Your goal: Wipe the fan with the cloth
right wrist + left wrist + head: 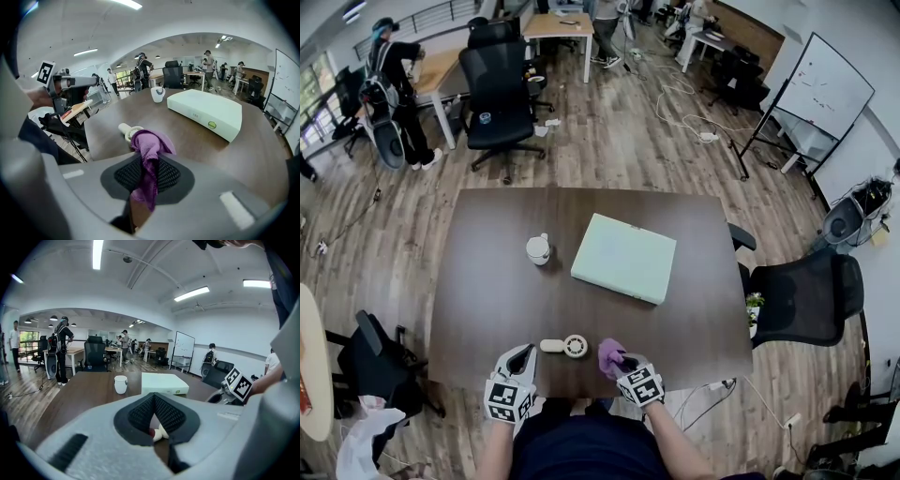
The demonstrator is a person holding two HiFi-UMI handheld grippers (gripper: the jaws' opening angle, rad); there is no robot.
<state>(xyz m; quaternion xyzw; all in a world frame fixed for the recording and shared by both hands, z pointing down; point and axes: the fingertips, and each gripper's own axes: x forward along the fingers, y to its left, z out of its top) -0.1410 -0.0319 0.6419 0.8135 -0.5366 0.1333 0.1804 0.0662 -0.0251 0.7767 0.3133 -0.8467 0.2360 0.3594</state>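
A small white hand-held fan (566, 346) lies flat near the table's front edge, its handle pointing left. It shows past the cloth in the right gripper view as the fan (130, 132). My right gripper (619, 359) is shut on a purple cloth (609, 355), just right of the fan head. The cloth (150, 146) bunches up out of the closed jaws of that gripper (149, 174). My left gripper (523, 354) sits just left of the fan's handle, apart from it. It is shut with nothing in it (156, 420), and a bit of the fan (159, 432) peeks through below the jaws.
On the dark brown table (487, 281) stand a white cup (538, 248) and a pale green box (623, 258) further back. Black office chairs stand behind the table (497, 89) and to its right (806, 295). People stand in the room behind.
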